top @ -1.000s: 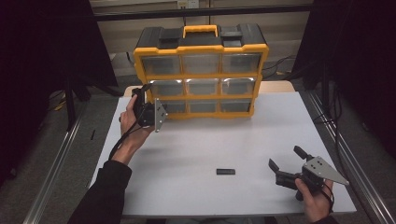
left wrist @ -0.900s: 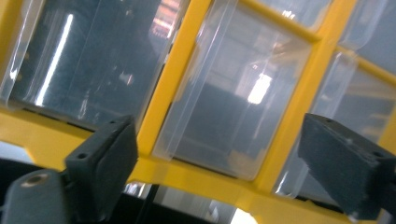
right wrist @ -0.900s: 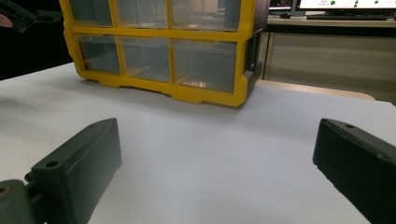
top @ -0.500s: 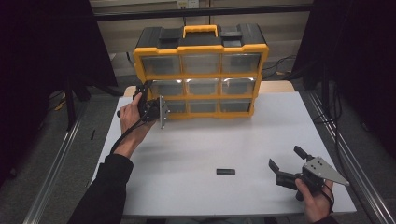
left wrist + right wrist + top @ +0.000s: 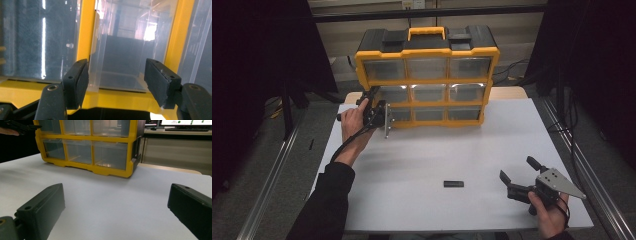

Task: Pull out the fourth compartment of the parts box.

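Nine clear drawers (image 5: 427, 93) in one yellow organizer (image 5: 427, 80) (left hand-held gripper (image 5: 116, 82) half-closed, unclamped, right hand-held gripper (image 5: 518, 175) released).

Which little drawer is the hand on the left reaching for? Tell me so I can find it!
Find the big yellow and black organizer standing at the far edge of the white table. It has three rows of see-through drawers. The one you want is the clear drawer at the left end of the lower rows, the one with the left gripper right in front of it.
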